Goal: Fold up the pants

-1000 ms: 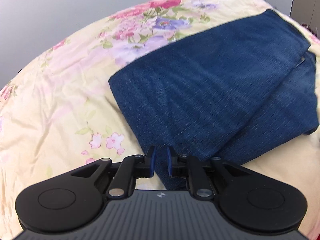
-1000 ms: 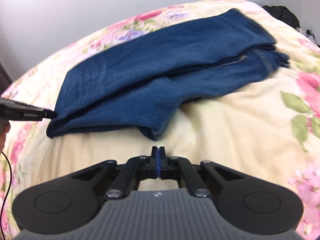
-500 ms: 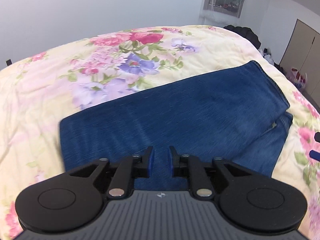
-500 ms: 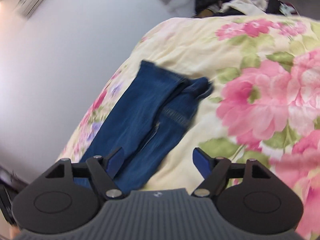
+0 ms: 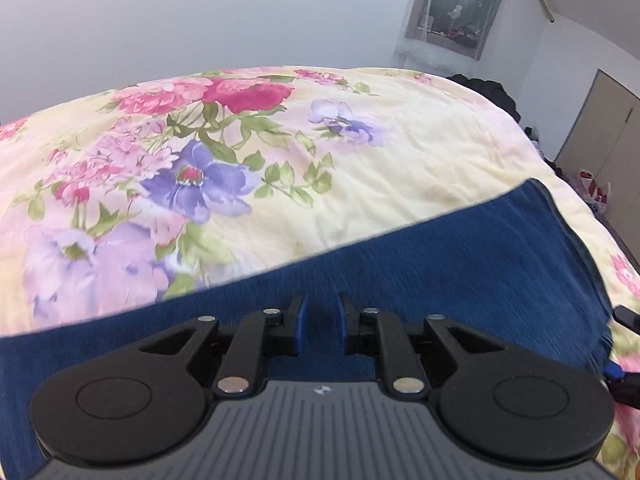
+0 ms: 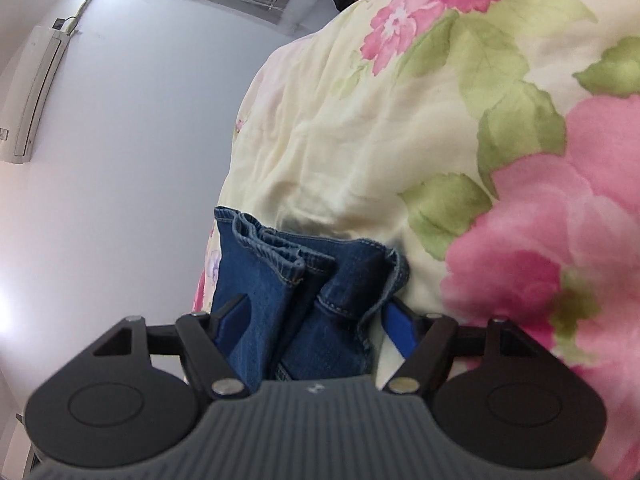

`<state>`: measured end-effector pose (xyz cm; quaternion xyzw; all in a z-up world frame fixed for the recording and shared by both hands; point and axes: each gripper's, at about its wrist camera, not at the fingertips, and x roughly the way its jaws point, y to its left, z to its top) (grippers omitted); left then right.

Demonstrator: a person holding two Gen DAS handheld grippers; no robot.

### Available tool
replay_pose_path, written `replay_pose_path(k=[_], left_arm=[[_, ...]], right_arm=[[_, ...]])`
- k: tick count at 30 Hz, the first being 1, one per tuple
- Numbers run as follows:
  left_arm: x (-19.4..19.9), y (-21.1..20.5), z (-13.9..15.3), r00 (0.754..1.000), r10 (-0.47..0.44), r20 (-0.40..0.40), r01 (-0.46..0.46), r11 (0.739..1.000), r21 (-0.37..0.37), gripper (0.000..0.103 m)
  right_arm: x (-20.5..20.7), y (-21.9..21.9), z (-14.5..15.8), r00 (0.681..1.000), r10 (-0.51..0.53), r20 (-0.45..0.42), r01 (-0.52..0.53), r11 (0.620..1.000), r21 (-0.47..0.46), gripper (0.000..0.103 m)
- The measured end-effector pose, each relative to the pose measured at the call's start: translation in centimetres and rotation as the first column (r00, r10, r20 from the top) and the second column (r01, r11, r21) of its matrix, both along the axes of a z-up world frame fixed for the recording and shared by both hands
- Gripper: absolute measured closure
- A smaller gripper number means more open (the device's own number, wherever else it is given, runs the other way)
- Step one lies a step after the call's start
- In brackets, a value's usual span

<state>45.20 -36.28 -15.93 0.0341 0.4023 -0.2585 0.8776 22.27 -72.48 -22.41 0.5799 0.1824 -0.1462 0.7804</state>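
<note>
Dark blue jeans [image 5: 440,264], folded lengthwise, lie across a floral quilt [image 5: 400,168]. My left gripper [image 5: 320,314] hovers over the middle of the jeans near their far long edge. Its blue pads stand a narrow gap apart with nothing pinched between them. In the right wrist view the stacked hemmed end of the jeans [image 6: 304,280] sits between the wide jaws of my right gripper [image 6: 316,322], which is rolled sideways. Those jaws are closing, one finger [image 6: 230,316] over the denim and the other [image 6: 400,328] beside its edge. That gripper's fingers [image 5: 624,320] show at the jeans' right end.
The quilt covers a bed that runs up to a plain white wall. A dark heap of clothes [image 5: 484,88] lies at the bed's far corner, with a cupboard door [image 5: 600,120] beyond. An air conditioner [image 6: 32,92] hangs on the wall.
My left gripper slid from the jeans' near corner across to their middle. My right gripper went from shut to wide apart, rolled sideways and moved onto the jeans' end.
</note>
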Motion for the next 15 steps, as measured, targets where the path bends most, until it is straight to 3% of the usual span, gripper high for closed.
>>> replay_pose_path(k=[2, 4, 7, 12, 15], left_arm=[[1.2, -0.8, -0.6, 1.000, 0.003, 0.007, -0.003, 1.000, 0.022, 0.084], [1.9, -1.7, -1.4, 1.000, -0.003, 0.009, 0.002, 0.999, 0.051, 0.084], [2.3, -2.5, -2.5, 1.000, -0.005, 0.009, 0.004, 0.997, 0.082, 0.084], [1.1, -2.4, -1.5, 0.999, 0.008, 0.038, -0.012, 0.996, 0.092, 0.084], [-1.4, -2.0, -0.4, 0.999, -0.040, 0.035, 0.036, 0.993, 0.114, 0.084]], right_arm=[[0.7, -0.3, 0.0, 1.000, -0.004, -0.001, 0.004, 1.000, -0.007, 0.039], [1.4, -0.4, -0.2, 1.000, -0.007, -0.023, 0.007, 1.000, -0.023, 0.056], [1.5, -0.6, -0.4, 1.000, -0.003, -0.027, 0.002, 0.999, -0.052, 0.069], [2.2, -0.7, 0.3, 0.998, 0.011, -0.059, -0.016, 0.996, -0.088, 0.078], [2.6, -0.8, 1.0, 0.997, 0.016, -0.074, -0.023, 0.995, -0.096, 0.081]])
